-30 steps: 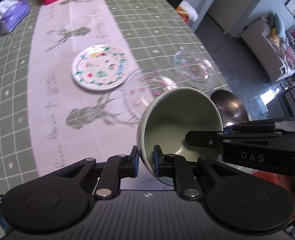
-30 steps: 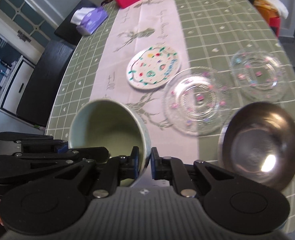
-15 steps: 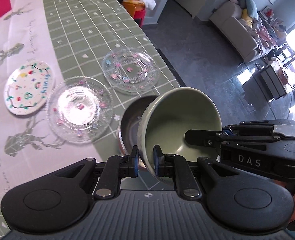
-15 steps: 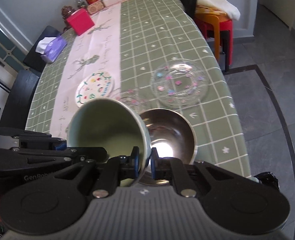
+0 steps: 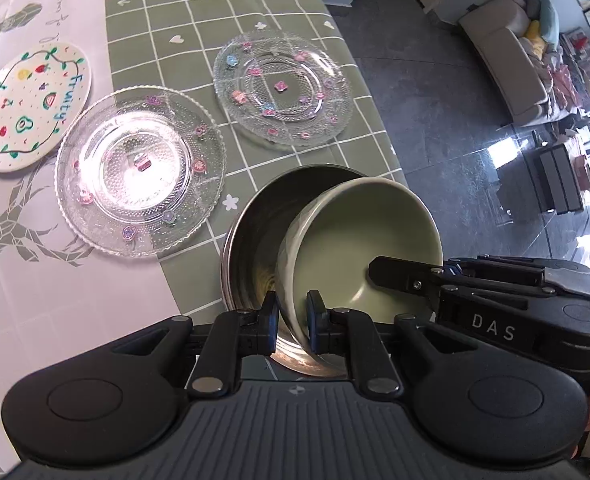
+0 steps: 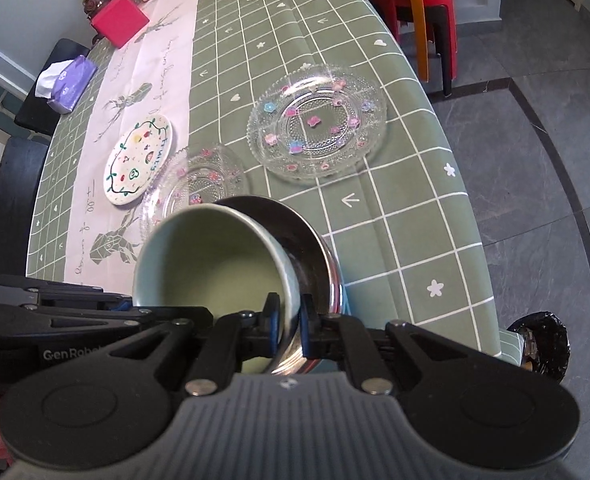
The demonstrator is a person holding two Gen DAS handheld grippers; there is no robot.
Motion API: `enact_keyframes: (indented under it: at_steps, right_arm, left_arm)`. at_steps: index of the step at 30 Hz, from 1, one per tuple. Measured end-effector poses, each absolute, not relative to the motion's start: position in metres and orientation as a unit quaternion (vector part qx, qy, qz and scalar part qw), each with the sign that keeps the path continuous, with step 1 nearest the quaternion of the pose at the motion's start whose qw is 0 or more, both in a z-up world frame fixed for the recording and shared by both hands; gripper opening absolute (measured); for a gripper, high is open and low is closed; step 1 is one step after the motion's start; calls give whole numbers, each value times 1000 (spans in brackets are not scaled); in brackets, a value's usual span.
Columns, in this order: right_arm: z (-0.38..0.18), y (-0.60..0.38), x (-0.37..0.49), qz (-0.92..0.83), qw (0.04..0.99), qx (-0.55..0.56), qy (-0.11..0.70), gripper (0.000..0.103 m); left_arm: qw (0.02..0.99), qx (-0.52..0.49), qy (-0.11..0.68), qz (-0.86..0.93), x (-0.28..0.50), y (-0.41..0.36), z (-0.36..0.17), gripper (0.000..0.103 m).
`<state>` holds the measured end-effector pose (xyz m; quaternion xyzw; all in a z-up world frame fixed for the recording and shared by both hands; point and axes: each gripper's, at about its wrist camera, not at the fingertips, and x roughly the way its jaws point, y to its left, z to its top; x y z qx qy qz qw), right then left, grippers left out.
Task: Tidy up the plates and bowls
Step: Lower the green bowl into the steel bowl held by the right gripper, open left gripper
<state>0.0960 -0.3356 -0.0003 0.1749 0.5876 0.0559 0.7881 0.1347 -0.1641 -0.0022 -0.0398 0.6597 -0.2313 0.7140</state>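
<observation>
Green ceramic bowl point(image 5: 359, 240) pinched at opposite rims by left tongs point(image 5: 291, 322) and right tongs point(image 6: 289, 326), both clamped shut, tilted over steel bowl point(image 5: 255, 240) near bench point(image 6: 415, 208) edge, presumably for nesting.

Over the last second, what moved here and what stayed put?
The green bowl, gripped at opposite rim sides by the left gripper and right gripper, travelled from over the table runner across to the steel bowl and now hangs tilted over it. Both grips held throughout. The two glass plates and the fruit plate did not move.
</observation>
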Motion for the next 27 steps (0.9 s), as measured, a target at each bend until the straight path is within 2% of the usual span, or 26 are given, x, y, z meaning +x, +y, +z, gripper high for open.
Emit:
enact_keyframes:
  at_steps: [12, 22, 27]
  right_arm:
    - [-8, -327, 104, 53, 784, 146, 600, 7]
    - [-8, -320, 106, 48, 784, 117, 607, 9]
    - [-6, -317, 106, 45, 783, 104, 611, 12]
  left_arm:
    - [712, -57, 666, -214, 138, -162, -4, 19]
    - [715, -81, 660, -218, 138, -155, 2, 33]
    - [722, -78, 651, -219, 136, -156, 8, 34]
